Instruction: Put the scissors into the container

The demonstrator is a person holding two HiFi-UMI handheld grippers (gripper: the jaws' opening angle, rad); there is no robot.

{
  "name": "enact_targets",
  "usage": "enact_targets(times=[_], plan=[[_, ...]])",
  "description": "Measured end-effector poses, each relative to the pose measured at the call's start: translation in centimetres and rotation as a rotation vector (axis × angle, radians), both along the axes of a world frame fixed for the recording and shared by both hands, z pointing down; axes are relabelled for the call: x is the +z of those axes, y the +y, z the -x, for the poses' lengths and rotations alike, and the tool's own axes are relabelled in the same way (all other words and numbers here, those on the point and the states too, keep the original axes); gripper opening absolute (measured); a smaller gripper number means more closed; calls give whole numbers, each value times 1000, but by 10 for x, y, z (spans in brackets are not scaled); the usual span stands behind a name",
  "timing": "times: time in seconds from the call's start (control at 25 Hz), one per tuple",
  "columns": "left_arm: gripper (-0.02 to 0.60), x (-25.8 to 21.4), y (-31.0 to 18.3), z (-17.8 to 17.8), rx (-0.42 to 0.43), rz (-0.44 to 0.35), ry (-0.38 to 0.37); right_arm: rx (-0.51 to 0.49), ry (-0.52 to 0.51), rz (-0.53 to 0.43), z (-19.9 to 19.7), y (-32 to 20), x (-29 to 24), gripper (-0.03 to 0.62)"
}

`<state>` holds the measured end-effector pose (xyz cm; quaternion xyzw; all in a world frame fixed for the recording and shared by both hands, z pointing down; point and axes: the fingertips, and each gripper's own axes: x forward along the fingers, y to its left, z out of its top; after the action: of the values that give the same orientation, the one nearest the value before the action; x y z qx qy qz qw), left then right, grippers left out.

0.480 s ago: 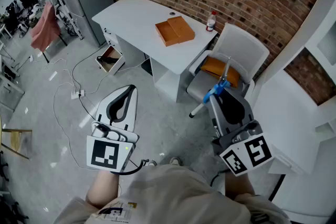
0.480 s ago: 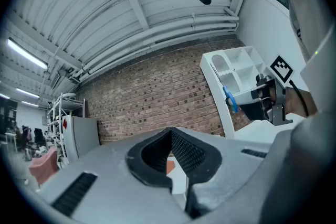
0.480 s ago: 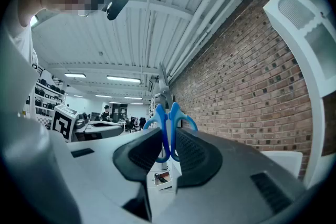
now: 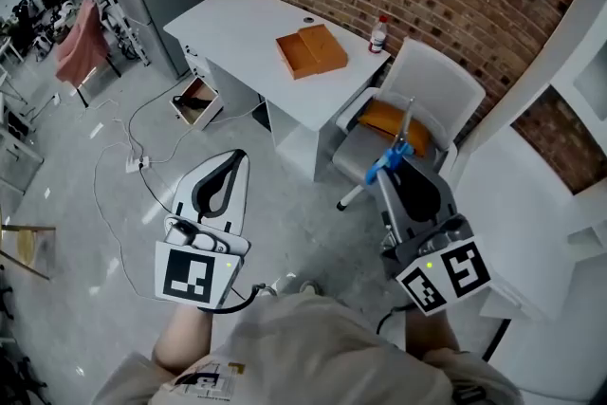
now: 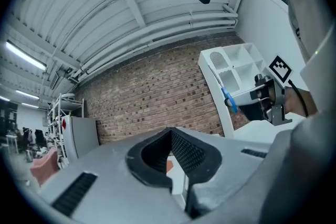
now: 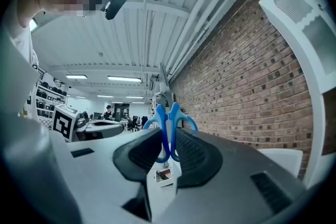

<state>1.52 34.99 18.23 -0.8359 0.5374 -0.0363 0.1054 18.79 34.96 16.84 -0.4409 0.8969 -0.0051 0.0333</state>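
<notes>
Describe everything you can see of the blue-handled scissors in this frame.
The blue-handled scissors have two blue, plastic-looking finger loops and thin grey metal blades, which look closed. The loops stand upright between the jaws of the right gripper, which are clamped on them. The blades stick out beyond the jaws, pointing up and forward. The scissors are held in the air and touch nothing else.

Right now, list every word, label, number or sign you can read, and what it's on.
No text here can be read.
Cubes on the left gripper and right gripper: black-and-white square markers, no letters.
Label on the bottle: too small to read.
Print on the shirt: too small to read.
The scissors in the right gripper: no print shows.
</notes>
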Motion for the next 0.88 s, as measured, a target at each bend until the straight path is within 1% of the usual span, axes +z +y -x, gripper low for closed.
enact_targets(times=[0.44,0.6,0.88], plan=[[8,10,2,-28,-14,9,-27,-28,-19,31,-22,-5,20,81],[8,15,1,-29,-22,12,-27,-37,-27,32,-23,-8,25,81],[8,23,-13,-25,-32,-6,-22,-41,-24,26,-20,-22,35,81]])
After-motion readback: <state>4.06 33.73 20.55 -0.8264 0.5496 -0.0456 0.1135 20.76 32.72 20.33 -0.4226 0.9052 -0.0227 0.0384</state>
